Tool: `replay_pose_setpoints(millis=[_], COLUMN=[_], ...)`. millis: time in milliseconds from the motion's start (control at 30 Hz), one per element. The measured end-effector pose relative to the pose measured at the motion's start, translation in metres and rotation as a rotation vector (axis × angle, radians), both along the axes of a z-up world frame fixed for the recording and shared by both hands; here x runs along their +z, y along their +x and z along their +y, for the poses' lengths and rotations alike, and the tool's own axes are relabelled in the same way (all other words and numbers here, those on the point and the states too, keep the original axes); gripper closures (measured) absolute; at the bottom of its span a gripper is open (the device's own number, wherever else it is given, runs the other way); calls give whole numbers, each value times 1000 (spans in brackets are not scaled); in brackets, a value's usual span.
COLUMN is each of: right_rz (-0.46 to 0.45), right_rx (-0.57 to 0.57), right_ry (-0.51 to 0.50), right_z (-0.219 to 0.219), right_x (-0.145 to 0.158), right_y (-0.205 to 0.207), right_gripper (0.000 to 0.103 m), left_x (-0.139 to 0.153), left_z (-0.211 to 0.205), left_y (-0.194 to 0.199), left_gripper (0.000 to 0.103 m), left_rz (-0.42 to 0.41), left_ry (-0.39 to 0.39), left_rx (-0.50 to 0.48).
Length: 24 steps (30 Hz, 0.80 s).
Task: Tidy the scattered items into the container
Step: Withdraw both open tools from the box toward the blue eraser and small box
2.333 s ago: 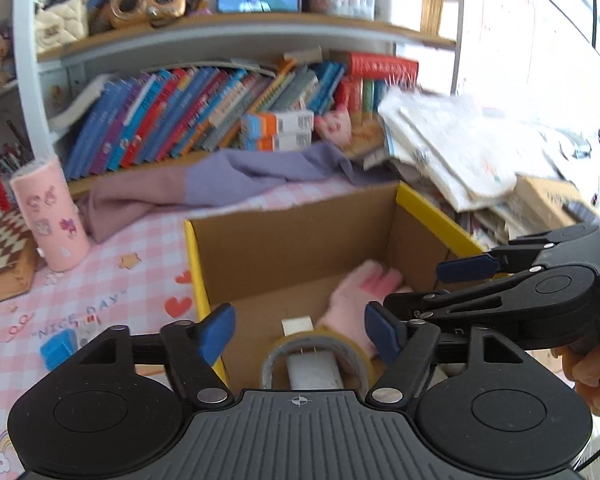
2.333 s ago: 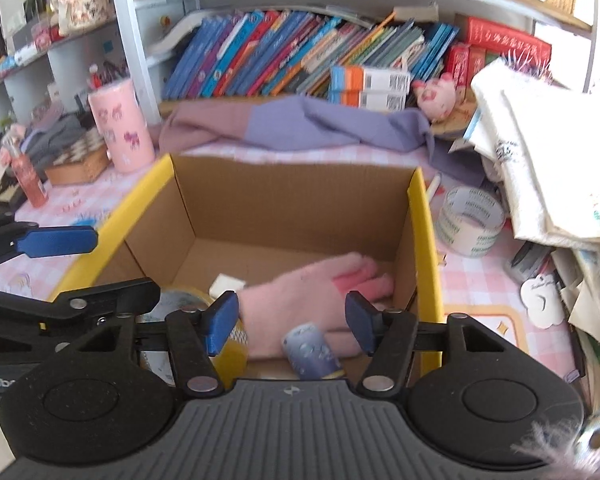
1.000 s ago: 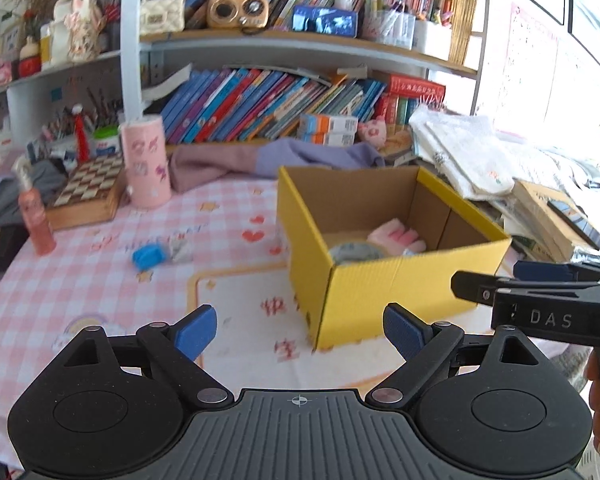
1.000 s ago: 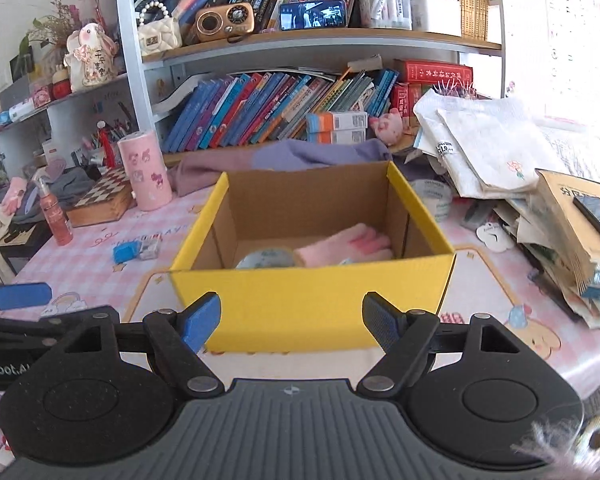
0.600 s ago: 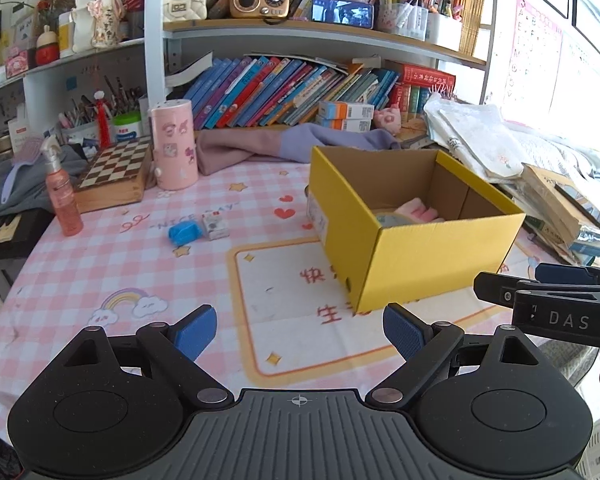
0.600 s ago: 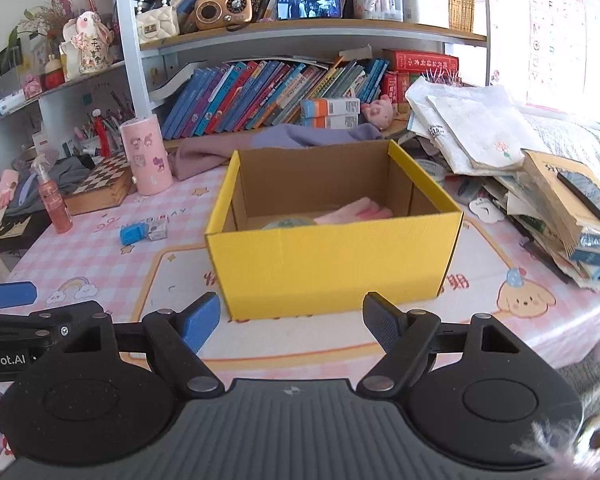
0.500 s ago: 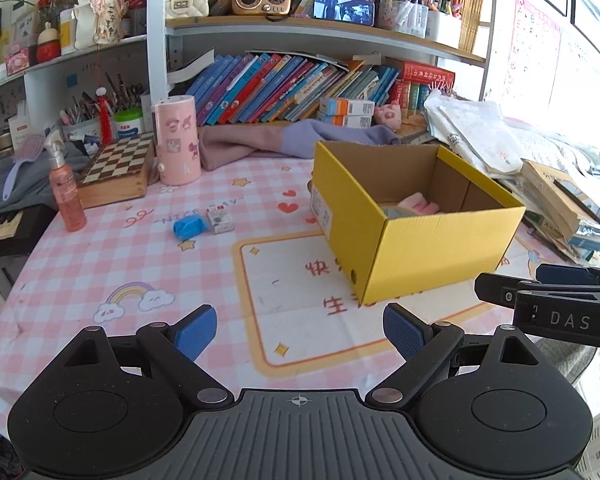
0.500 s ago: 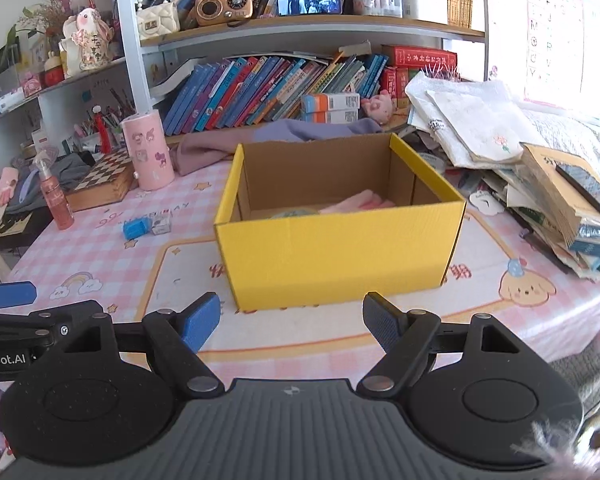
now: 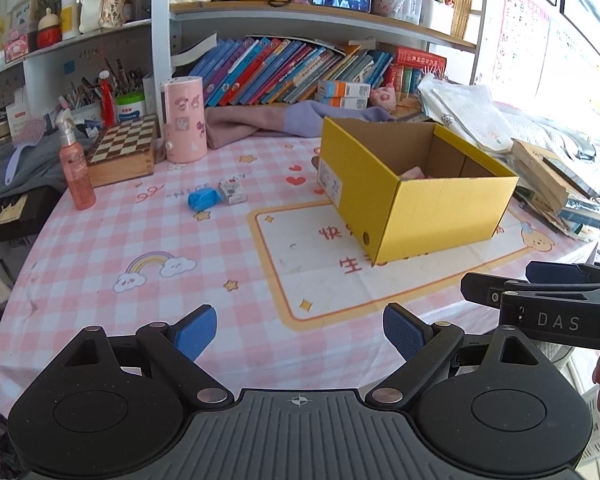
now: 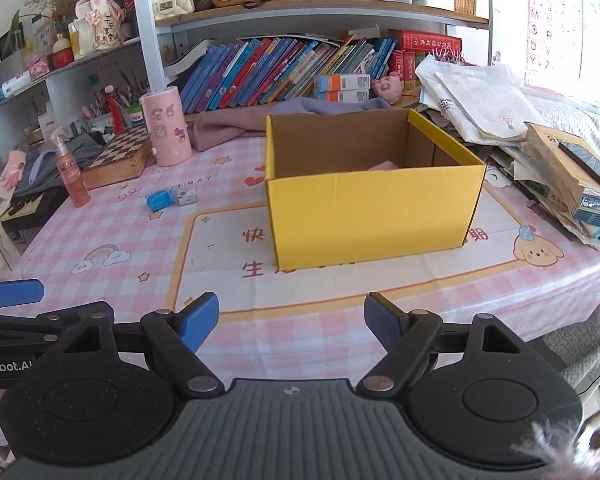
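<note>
A yellow cardboard box (image 9: 440, 216) (image 10: 372, 216) stands open on the pink checked tablecloth, with a pink glove (image 9: 414, 172) (image 10: 384, 165) just showing over its rim. A small blue packet (image 9: 203, 201) (image 10: 161, 200) and a little white box (image 9: 232, 193) (image 10: 186, 195) lie on the cloth to its left. My left gripper (image 9: 300, 330) hangs open and empty over the table's near edge, well short of the box. My right gripper (image 10: 292, 322) is likewise open with nothing between its fingers, and it shows at the right of the left wrist view (image 9: 540, 292).
A pink cylinder (image 9: 183, 120), a chessboard box (image 9: 124, 152) and a pink spray bottle (image 9: 74, 168) stand at the back left. Purple cloth (image 9: 268, 120) lies behind the box under full bookshelves. Books and papers (image 10: 560, 168) are heaped at the right.
Both grippers have drawn back from the box toward the table's near edge, so the box looks smaller and more tablecloth shows. Both stay open and empty.
</note>
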State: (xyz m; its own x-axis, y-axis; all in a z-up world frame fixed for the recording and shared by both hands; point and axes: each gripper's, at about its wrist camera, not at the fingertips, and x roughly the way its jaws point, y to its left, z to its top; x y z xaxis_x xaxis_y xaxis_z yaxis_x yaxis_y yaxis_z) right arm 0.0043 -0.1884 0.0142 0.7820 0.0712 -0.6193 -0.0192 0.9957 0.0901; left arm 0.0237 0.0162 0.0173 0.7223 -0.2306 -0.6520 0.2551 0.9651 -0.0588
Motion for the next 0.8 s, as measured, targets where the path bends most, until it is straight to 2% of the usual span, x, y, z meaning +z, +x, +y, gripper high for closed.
replay_pose_setpoints(millis=[533, 800], right_rz=[42, 44], right_rx=[78, 162], right_ry=[-6, -10], right_z=[57, 88], right_x=[-7, -7], right_y=[-13, -8], right_gripper=[22, 22], left_x=[-6, -5], left_z=[49, 80], left_y=[-20, -26], left_gripper=[10, 10], left_rz=[31, 30], left_ry=[10, 5], left_rx=[41, 123])
